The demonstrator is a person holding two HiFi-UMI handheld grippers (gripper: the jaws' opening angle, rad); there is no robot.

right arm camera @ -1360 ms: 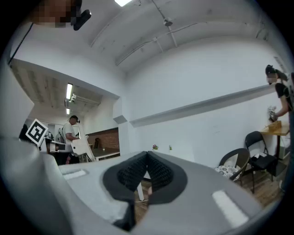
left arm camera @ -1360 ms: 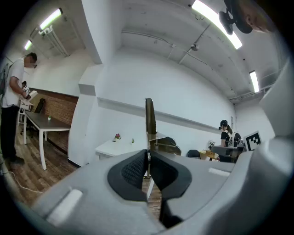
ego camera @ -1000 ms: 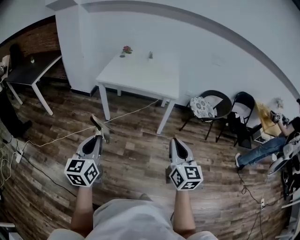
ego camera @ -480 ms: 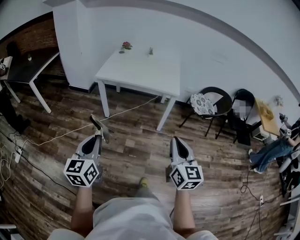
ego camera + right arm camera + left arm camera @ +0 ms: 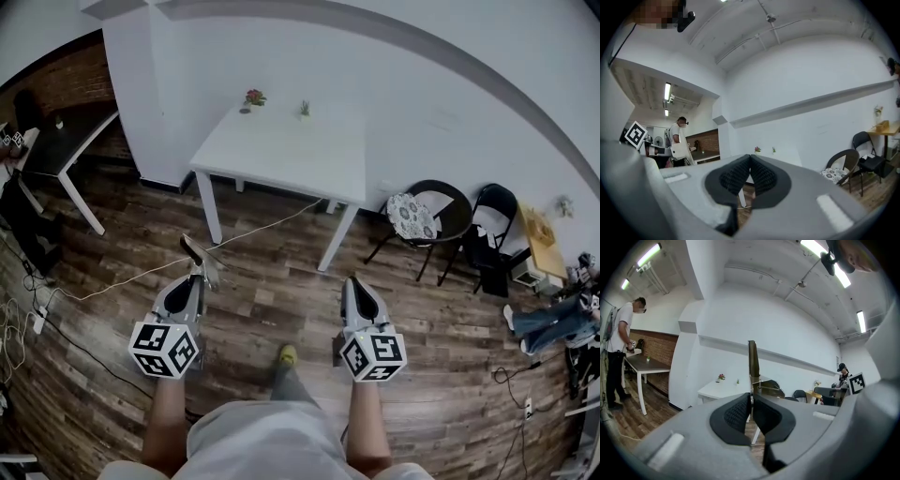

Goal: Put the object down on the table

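Note:
My left gripper (image 5: 196,279) is shut on a thin, dark, flat object (image 5: 199,257) that sticks out forward and to the left from its jaws. In the left gripper view the object (image 5: 753,363) rises as a narrow brownish strip from the closed jaws of the left gripper (image 5: 751,397). The right gripper (image 5: 354,282) is shut with nothing in it, its black pads (image 5: 738,173) pressed together. Both are held over the wooden floor, well short of the white table (image 5: 281,150), which shows ahead past the jaws in both gripper views, as the table (image 5: 717,390) and the table (image 5: 780,152).
Two small plants (image 5: 254,97) stand at the table's far edge by the wall. A white cable (image 5: 141,272) runs across the floor. Dark chairs (image 5: 424,214) stand at the right, a dark desk (image 5: 66,141) at the left. A person (image 5: 618,352) stands by that desk.
The view has shifted slightly toward the table. A foot in a yellow-green shoe now shows between the grippers. Both grippers keep their pose and the left still holds the object.

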